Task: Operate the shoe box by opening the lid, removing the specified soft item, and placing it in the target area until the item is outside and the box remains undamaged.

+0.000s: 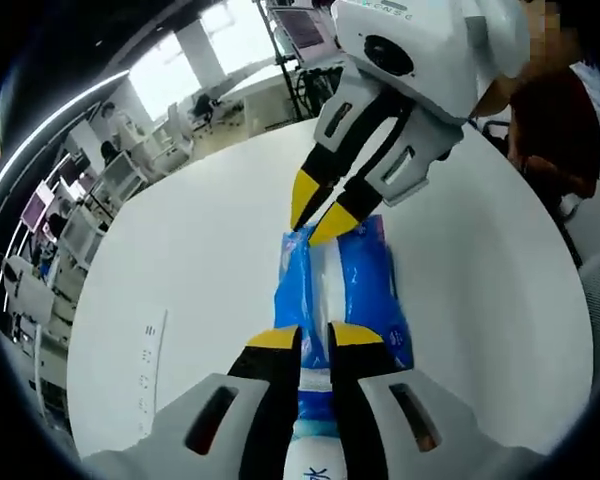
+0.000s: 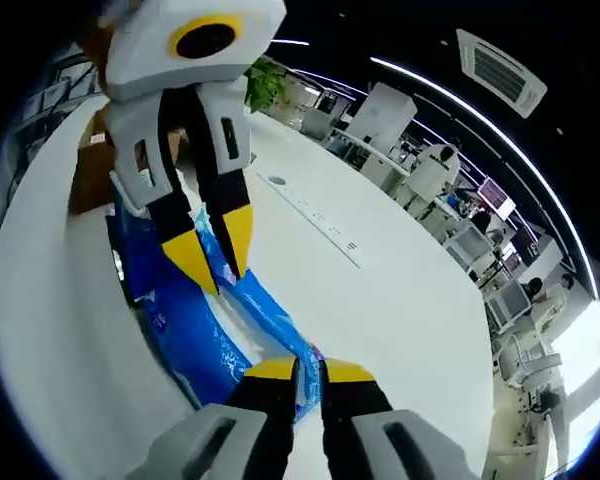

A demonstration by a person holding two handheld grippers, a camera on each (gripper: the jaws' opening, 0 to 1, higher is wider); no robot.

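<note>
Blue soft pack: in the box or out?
Out: the blue pack is stretched over the white table, one end in each tool.

A large white table [image 1: 200, 250] spreads under and ahead of the left gripper's camera, with a narrow strip of sockets [image 1: 152, 358] set into it to the left. Beyond its far edge stand rows of desks with monitors [image 1: 100, 190] and bright windows [image 1: 170, 80]. In the right gripper view a potted plant [image 2: 265, 80] stands ahead, white workstations [image 2: 450, 200] run off to the right, and overhead hang strip lights [image 2: 480, 110] and what looks like a ceiling vent [image 2: 500, 70].
</note>
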